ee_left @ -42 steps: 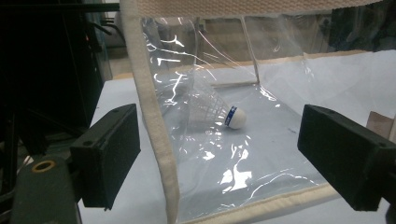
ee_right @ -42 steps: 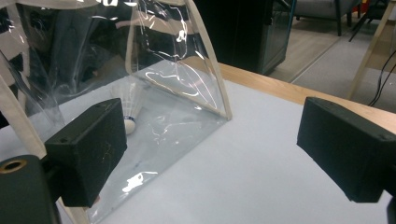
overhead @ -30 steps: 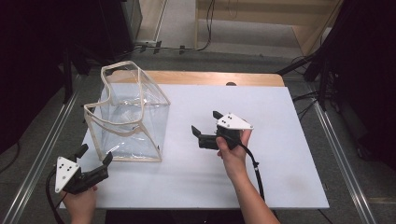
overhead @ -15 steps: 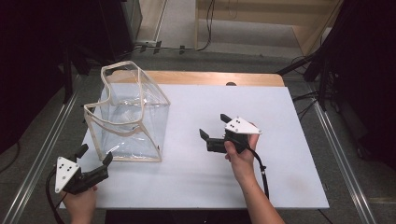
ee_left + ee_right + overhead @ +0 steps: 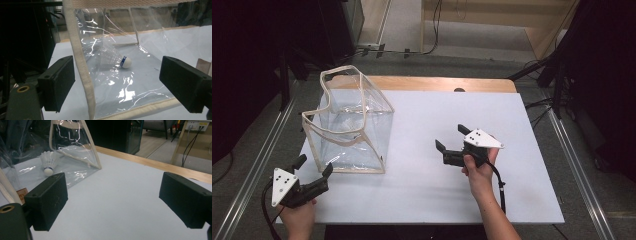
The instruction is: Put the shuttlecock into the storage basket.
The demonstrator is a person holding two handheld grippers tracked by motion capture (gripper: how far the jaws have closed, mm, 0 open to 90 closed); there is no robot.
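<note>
I hold my left gripper [image 5: 313,169] at the worktop's [image 5: 512,130] near corner and my right gripper [image 5: 450,139] mid-worktop, both with fingers apart on nothing, and beyond stands the clear bag [image 5: 349,127] with a shuttlecock [image 5: 113,58] lying inside.

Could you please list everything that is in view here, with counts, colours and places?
Bag: one, clear plastic with cream fabric trim, standing open-topped on the left part of the table.
Shuttlecock: one, white with a blue band at the cork, lying on its side inside the bag.
Table: one, white top with a wooden strip at its far edge.
Left tool: one, black with a grey plate, open, near the bag's front corner, apart from it.
Right tool: one, black with a grey plate, open, over the table right of the bag.
Hands: two, one on each tool.
</note>
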